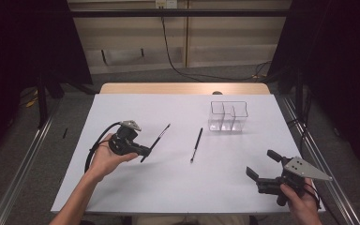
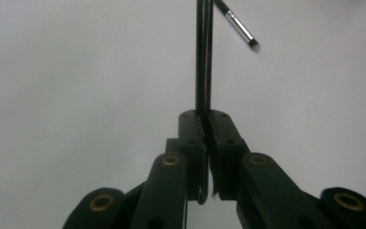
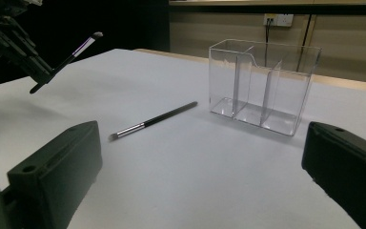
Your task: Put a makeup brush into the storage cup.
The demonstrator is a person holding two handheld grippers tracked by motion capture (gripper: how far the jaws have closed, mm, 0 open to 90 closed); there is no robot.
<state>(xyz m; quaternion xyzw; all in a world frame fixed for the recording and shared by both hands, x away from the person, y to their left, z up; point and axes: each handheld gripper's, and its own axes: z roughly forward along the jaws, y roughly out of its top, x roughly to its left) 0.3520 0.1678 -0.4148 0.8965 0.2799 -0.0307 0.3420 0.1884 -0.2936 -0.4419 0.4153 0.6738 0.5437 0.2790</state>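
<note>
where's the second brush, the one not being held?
The loose brush lies flat on the white table, centre of the high view, between the left tongs holding the other brush and the clear organizer.

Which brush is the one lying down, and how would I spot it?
Find the white table, then the clear box near its far right. The brush lies flat on the table, left of that box. The other brush is off the table, pinched in the left gripper.
</note>
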